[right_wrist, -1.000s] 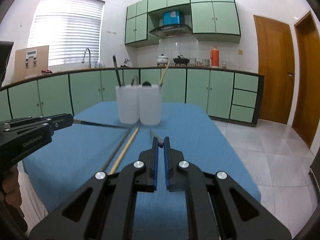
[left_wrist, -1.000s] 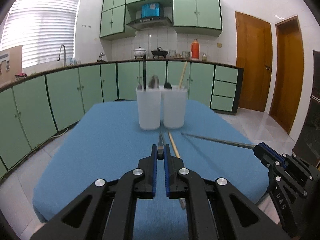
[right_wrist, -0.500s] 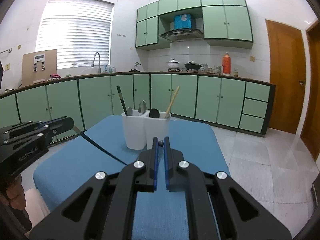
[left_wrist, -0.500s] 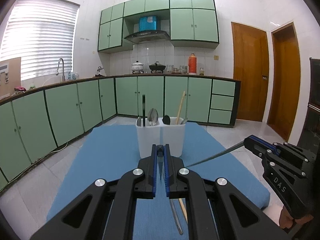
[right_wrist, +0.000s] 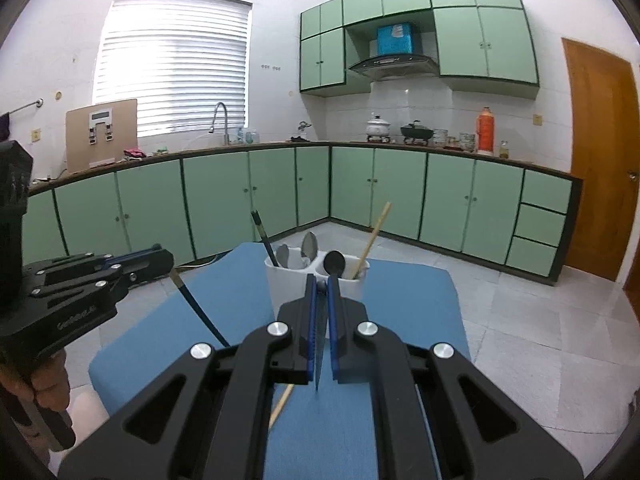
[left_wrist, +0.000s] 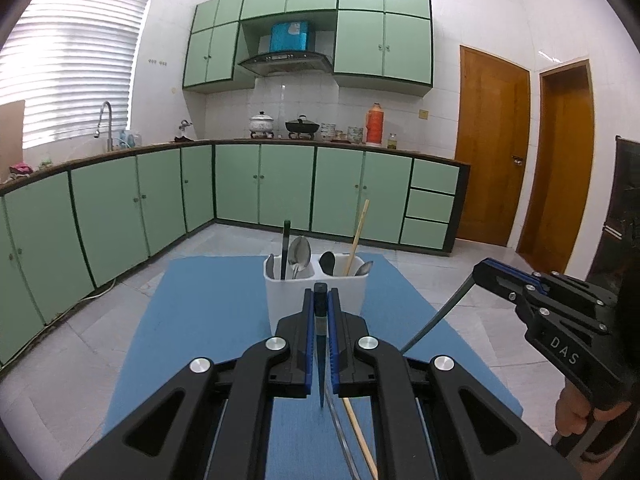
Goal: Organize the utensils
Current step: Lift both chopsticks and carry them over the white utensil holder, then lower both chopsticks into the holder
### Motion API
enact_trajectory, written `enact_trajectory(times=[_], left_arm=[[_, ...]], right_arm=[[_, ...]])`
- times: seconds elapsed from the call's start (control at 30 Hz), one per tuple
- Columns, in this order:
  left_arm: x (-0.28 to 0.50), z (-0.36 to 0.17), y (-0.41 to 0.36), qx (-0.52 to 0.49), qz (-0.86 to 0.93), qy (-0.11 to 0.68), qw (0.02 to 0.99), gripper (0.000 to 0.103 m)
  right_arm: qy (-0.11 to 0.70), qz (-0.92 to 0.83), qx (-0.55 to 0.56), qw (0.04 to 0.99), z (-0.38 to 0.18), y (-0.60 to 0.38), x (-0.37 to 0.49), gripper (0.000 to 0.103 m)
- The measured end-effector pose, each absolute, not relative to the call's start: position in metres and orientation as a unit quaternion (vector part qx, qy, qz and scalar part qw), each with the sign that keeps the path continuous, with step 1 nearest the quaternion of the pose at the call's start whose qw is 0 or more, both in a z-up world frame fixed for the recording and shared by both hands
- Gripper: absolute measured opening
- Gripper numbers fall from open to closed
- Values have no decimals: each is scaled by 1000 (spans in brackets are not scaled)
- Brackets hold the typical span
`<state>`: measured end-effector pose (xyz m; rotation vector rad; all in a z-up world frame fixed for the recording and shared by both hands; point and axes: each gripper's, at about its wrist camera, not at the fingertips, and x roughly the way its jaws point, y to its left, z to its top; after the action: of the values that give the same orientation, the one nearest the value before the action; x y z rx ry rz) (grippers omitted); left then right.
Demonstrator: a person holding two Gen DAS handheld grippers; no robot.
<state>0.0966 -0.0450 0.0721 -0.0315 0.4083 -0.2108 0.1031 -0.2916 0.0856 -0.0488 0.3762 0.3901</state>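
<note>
Now both tools clamped: left tool (left_wrist: 320,300) on dark chopstick (right_wrist: 200,308), right tool (right_wrist: 321,292) on slim metal utensil (left_wrist: 436,320); white two-compartment plastic holder (left_wrist: 316,300) at twelve o'clock; dangling ends may snag rim, tip holder.

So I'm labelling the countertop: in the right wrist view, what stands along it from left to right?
Cardboard panel → faucet → white pot → black wok → orange thermos.

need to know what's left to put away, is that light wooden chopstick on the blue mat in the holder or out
Out. One light wooden chopstick lies flat on the blue mat; another stands in the white holder.
</note>
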Motion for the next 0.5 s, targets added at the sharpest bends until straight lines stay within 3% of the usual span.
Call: enact_trajectory(times=[0.5], left_arm=[[137, 94, -35, -6, -114, 199, 973, 6]], right_arm=[[202, 224, -16, 953, 115, -291, 146, 4]])
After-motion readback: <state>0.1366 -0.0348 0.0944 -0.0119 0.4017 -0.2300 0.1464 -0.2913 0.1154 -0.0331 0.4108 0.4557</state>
